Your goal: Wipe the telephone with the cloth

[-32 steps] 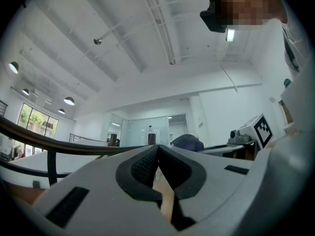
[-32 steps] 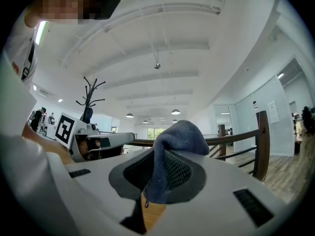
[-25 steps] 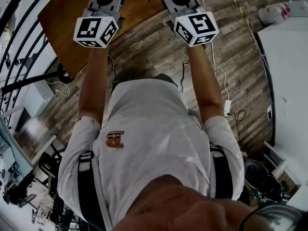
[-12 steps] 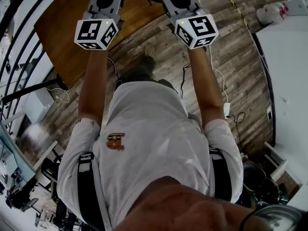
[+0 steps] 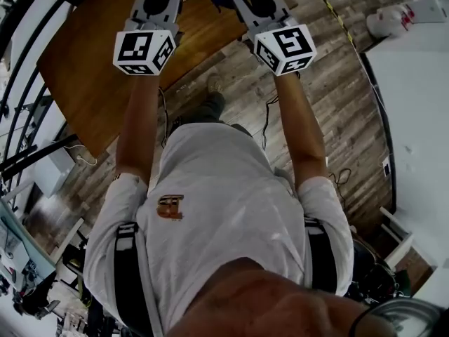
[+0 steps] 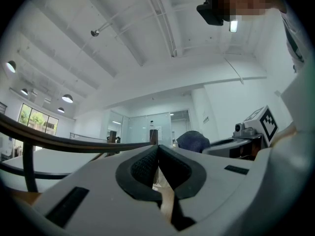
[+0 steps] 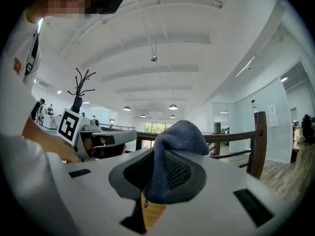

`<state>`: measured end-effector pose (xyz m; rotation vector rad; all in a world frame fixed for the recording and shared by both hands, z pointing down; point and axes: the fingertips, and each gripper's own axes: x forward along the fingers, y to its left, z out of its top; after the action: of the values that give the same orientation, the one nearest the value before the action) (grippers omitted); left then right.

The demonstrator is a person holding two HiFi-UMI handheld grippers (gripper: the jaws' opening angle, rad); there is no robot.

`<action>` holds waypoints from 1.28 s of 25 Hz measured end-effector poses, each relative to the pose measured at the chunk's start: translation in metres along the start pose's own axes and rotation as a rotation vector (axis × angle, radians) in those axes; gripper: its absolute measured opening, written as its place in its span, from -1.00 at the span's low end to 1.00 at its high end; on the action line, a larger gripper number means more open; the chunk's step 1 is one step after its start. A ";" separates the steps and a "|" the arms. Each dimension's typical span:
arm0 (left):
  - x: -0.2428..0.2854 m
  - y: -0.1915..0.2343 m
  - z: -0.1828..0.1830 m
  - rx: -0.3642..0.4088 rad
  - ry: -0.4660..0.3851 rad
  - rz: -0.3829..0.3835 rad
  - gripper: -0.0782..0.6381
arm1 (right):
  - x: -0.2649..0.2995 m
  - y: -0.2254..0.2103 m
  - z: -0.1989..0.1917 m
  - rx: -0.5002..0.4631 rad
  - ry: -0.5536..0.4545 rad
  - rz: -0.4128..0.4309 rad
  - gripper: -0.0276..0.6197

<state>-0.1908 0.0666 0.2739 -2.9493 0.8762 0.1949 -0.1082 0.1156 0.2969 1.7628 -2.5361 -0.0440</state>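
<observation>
The right claw (image 7: 157, 156) is clamped on a dark blue cloth (image 7: 179, 134), and a fold of it bulges up past the pads, so the wiping tool is in hand. The left claw (image 6: 157, 151) is pressed fully together with nothing between its pads. I judge it is free to steady the telephone once the wiping starts.

Both claws are held out in front of the person, side by side but apart, over the near edge of a wooden bench (image 5: 98, 69). Both gripper cameras look up at ceiling beams and lamps, so the claws are tilted upward rather than aimed at any work surface. That suggests carrying, not wiping.

The telephone shows in no view, so I cannot say where it lies; the wipe seems not yet begun.

Only the head view gives the layout: the bench, the plank floor (image 5: 337, 83) and the stance of the arms. It crops the claw tips at its top edge, though. The gripper views settle each grip, and the left one also shows the cloth poking from the neighbouring claw.
</observation>
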 end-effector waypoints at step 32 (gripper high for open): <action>0.264 0.144 -0.132 -0.192 0.259 0.130 -0.53 | 0.227 -0.253 -0.056 0.027 0.181 0.174 -0.69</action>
<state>-0.0366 -0.2089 0.3652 -3.1455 1.1433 -0.1076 0.0531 -0.1853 0.3452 1.4724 -2.5563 0.1499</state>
